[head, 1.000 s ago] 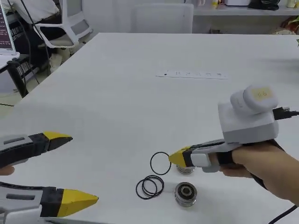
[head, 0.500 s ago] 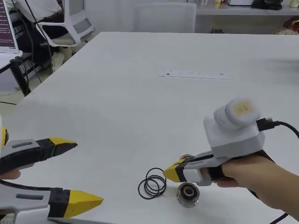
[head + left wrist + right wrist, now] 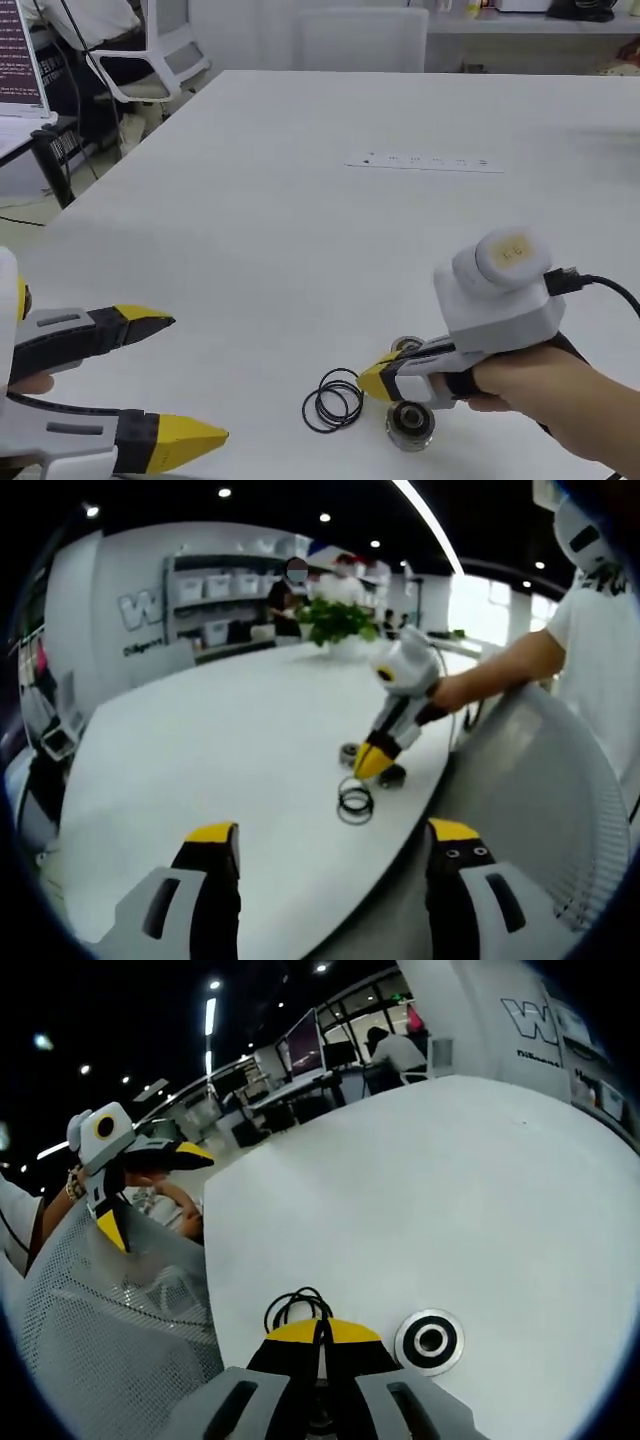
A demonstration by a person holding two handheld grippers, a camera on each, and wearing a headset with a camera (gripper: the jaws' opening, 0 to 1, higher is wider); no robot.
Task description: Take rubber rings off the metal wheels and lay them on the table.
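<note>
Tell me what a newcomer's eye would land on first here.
The yellow-tipped right gripper, jaws shut, points at a small pile of thin black rubber rings near the front edge of the white table. A round metal wheel lies right beside its tips, and the yellow-tipped left gripper hangs open at the lower left.

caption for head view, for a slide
Right gripper, jaws shut, beside loose black rubber rings and two round silver metal wheels on a white table; left gripper open.

Right claw: has shifted toward the pile, tips now just beside it.
Rings: one formerly lay apart; all now overlap in one pile.
</note>
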